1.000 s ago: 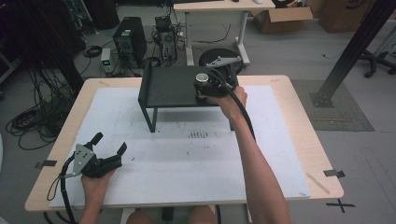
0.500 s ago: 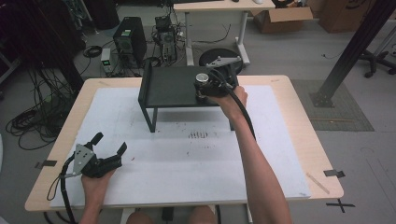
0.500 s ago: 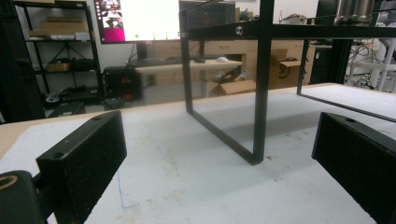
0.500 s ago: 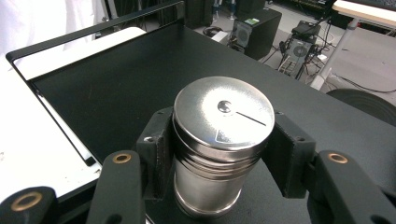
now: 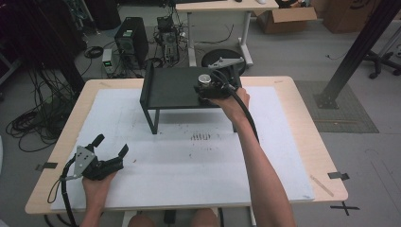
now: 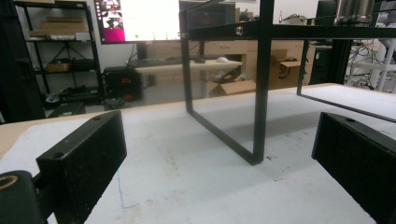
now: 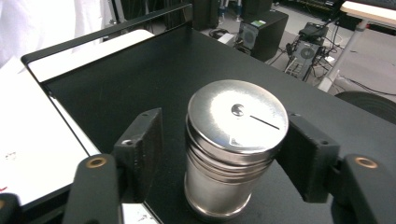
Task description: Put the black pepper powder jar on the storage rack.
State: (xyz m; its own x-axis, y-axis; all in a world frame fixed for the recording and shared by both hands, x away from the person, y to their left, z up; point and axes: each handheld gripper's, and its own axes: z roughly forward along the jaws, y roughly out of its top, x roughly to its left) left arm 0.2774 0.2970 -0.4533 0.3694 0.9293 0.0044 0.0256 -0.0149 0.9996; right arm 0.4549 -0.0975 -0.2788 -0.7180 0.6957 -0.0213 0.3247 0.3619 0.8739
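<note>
Black shelf (image 7: 140,88) edge beside tin (image 7: 233,149)

Lab or tech workshop: desktop tower (image 5: 131,39) and cable tangle (image 5: 35,120) on floor behind work table (image 5: 302,127); cardboard boxes (image 5: 288,18) beyond; lit monitor (image 6: 137,19) beside storage shelving (image 6: 56,51).

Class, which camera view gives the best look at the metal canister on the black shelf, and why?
The right gripper view: the metal canister stands upright, close up, lid and ribbed side plain. The high view shows it small beside the hand. The left gripper view catches its base on the black shelf.
</note>
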